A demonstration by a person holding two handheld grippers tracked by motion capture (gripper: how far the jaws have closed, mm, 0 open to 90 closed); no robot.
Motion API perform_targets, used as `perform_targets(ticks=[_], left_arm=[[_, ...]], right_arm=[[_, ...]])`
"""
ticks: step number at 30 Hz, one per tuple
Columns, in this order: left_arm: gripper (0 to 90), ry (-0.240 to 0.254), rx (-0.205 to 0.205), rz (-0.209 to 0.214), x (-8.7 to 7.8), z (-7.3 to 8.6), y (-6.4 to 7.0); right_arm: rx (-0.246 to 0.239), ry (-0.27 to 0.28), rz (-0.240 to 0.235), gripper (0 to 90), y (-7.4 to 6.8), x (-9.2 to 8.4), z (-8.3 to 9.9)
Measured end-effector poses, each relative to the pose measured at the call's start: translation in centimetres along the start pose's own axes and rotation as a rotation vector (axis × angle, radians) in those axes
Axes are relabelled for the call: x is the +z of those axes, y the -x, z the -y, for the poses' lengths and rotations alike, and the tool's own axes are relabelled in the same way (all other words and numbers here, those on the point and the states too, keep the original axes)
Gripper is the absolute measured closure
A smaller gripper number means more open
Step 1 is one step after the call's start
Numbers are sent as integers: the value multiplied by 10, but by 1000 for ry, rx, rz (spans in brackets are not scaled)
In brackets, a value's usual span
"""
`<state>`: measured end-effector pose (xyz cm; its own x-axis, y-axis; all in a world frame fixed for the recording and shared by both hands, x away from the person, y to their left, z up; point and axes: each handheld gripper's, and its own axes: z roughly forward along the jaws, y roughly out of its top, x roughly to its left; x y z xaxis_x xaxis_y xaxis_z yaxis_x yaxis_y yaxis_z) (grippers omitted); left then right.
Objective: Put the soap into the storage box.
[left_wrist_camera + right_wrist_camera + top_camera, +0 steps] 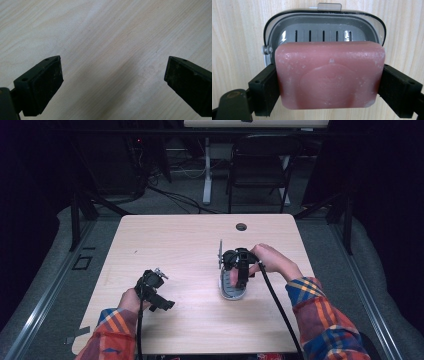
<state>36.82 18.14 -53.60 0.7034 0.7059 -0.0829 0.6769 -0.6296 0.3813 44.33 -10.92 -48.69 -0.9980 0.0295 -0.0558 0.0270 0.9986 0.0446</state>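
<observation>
On the tabletop sits the open soap case. Your right tongs clamp the pink soap bar just above its slotted tray; lower it squarely in, then release. Your left tongs hang wide apart, empty.

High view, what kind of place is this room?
Probably a lab or recording studio, not a home: a light wooden table stands alone between dark curtains, with a black folding chair, loose floor cables and a second desk's white leg behind it.
</observation>
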Motion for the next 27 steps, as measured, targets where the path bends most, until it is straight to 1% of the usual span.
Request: perform_targets(ticks=[1, 6, 10, 18, 24, 27], left_arm=[[18, 2, -2, 0, 0, 0, 0], [18, 0, 1, 0, 0, 0, 0], [18, 2, -1, 0, 0, 0, 0], [18, -2, 2, -1, 0, 0, 0], [18, -1, 3, 1, 0, 0, 0], [18, -1, 3, 1, 0, 0, 0]], right_arm=[[1, 5, -6, 131, 1, 2, -1], [-4, 9, 1, 131, 0, 5, -3], [-3, -9, -5, 130, -1, 10, -2], [1, -8, -6, 130, 1, 13, 0], [-6, -29, -27, 129, 1, 18, 0], [-1, -30, -33, 125, 1, 20, 1]])
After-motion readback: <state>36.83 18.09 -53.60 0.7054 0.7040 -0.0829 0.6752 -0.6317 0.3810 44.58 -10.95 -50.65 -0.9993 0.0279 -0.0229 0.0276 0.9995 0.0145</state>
